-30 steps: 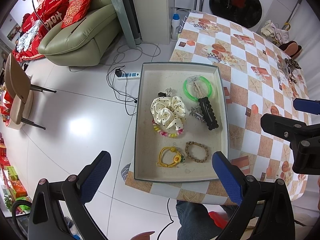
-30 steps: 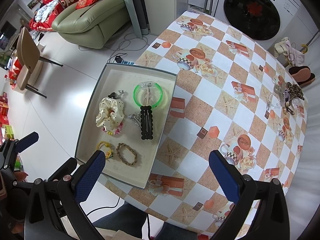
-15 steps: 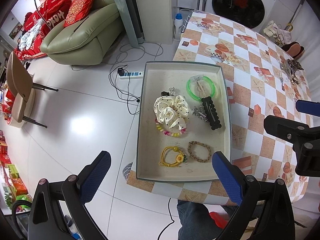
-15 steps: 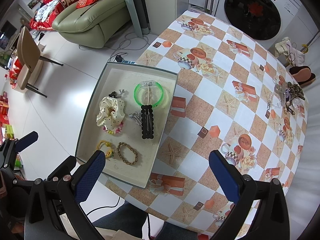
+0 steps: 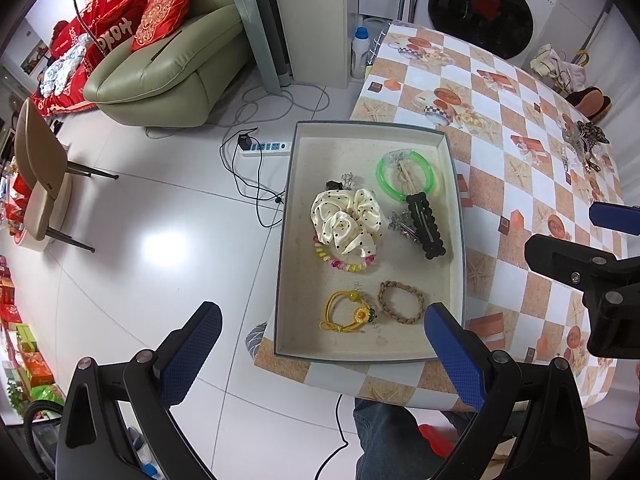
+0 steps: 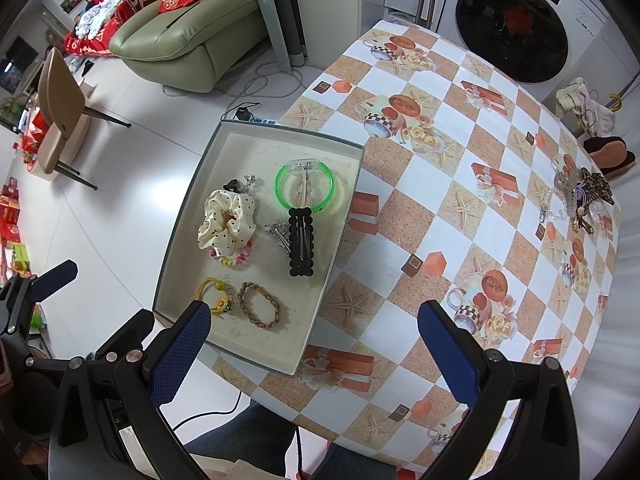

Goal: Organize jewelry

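Observation:
A shallow grey tray [image 5: 459, 248] [image 6: 180, 216] sits at the left edge of the checkered table. In it lie a cream dotted scrunchie [image 5: 346, 220] [image 6: 226, 220], a green bangle [image 5: 405, 176] [image 6: 304, 188], a black hair clip [image 5: 426, 226] [image 6: 302, 242], a yellow flower hair tie [image 5: 347, 312] [image 6: 216, 294], a braided brown bracelet [image 5: 400, 307] [image 6: 259, 305] and a pastel bead bracelet [image 5: 340, 262]. A heap of loose jewelry [image 5: 582, 146] [image 6: 580, 196] rests at the table's far right. My left gripper [image 5: 320, 352] and right gripper [image 6: 314, 350] hover high above, both open and holding nothing.
The table [image 6: 460, 208] has a checkered cloth with starfish and cup prints. A power strip with cables [image 5: 264, 147] lies on the white floor, near a green sofa [image 5: 168, 68] and a chair [image 5: 40, 176]. A washing machine [image 6: 516, 28] stands behind. A person's legs [image 5: 384, 432] are below the table edge.
Both views have shifted only slightly; the tray sits a little further right in the left wrist view. Nothing was picked up or released.

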